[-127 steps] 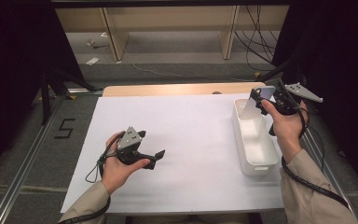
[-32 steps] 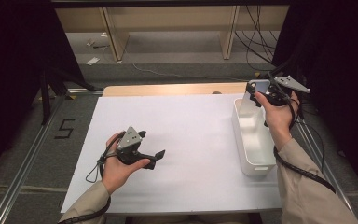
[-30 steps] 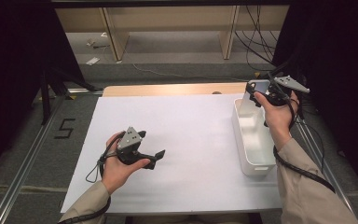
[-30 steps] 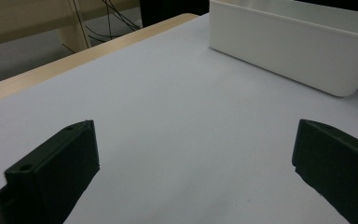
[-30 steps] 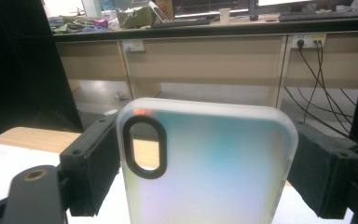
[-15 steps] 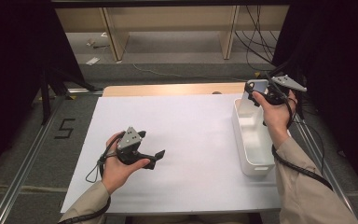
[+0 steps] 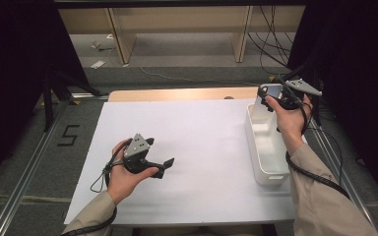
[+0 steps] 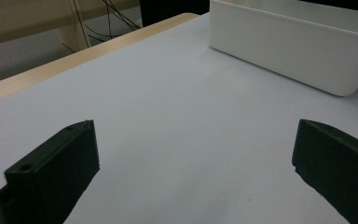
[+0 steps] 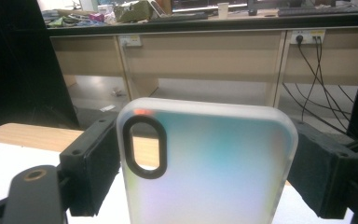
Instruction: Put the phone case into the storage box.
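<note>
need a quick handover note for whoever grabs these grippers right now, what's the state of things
Right gripper: shut on the phone case, a translucent case with an oval camera cutout, gripped by its two long edges. In the high view it is held up in the air above the far end of the white bin.
Left gripper: open, nothing between its jaws, resting low over the white table cover and pointing toward the bin.
Done: the case is picked up and held.
Left: probably to set the case down, either in the bin or on the cover; the left gripper has no part yet.
</note>
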